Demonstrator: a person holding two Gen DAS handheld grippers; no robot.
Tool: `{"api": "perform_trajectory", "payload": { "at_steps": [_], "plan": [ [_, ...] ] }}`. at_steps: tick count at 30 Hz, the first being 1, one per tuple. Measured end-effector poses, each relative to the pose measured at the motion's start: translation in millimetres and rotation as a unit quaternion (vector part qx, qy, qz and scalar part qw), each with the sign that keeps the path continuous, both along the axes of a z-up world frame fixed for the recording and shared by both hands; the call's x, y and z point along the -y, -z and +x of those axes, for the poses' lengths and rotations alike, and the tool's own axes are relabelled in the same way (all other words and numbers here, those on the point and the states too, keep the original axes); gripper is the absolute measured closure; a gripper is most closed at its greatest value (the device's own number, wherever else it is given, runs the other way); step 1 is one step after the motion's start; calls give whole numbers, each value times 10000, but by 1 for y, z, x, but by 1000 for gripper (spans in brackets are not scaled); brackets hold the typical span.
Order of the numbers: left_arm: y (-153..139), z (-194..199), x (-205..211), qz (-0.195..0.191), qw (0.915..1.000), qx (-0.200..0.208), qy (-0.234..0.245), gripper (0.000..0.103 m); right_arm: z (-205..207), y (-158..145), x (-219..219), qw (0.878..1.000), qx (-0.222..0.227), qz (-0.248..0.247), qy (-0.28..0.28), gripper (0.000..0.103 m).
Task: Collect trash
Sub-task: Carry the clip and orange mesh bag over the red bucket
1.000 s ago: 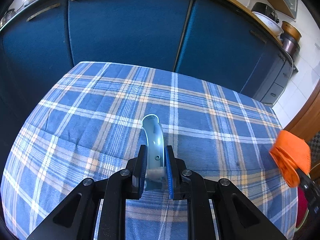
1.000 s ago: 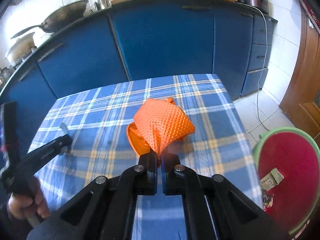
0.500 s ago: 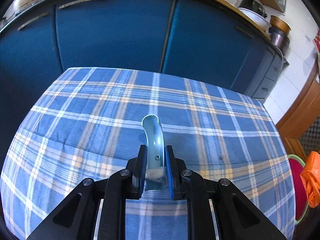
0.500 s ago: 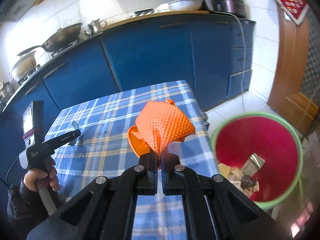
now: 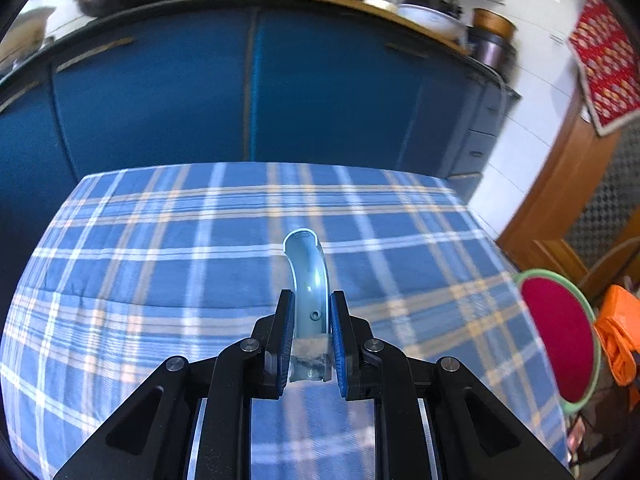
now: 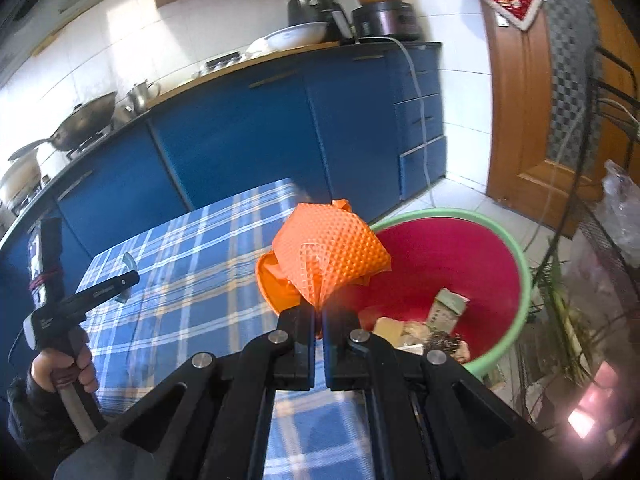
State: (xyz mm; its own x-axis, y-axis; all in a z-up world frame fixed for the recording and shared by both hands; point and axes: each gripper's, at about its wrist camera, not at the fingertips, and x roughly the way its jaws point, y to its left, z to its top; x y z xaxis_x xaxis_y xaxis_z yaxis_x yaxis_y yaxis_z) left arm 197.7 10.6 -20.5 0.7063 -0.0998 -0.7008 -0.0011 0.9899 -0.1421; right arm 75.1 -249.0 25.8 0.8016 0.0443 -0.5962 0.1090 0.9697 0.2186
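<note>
Clearly both pieces of trash are light. The right gripper (image 6: 318,322) has its jaws clenched on a gathered corner of the orange textured sheet (image 6: 332,248), a soft, crumpled, dimpled piece that flops open above the pinch; held by a bunched fold like this it should stay put, though a thin edge could slip out. It hangs at the near rim of the red bucket (image 6: 516,256) with the green lip, which stands on the floor beside the bench and already holds scraps. The left gripper (image 5: 309,334) grasps the pale blue curved plastic piece (image 5: 306,268) by its lower end, the arc rising free over the cloth; it looks stiff and smooth, so a grip across its flat sides suits it. The bench wears a blue plaid tablecloth (image 5: 160,272). Behind run blue cabinets (image 5: 160,92) under a worktop with a wok and pots; a wooden door stands right.
</note>
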Motion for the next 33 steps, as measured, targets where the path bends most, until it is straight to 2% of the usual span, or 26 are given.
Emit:
{"api": "perform_trajectory", "payload": {
  "at_steps": [9, 16, 25, 33],
  "plan": [
    [-24, -17, 60, -123, 9971, 65, 753, 85, -10, 11, 36, 9992, 4, 265, 294, 98],
    [-29, -24, 119, -182, 9890, 8, 1468, 85, -10, 22, 64, 9980, -16, 379, 501, 98],
    [-16, -23, 192, -193, 9732, -209, 2284, 85, -6, 42, 92, 9963, -72, 495, 693, 98],
    [2, -16, 233, -63, 9648, -396, 2599, 85, -1, 61, 111, 9943, -182, 669, 810, 98]
  ]
}}
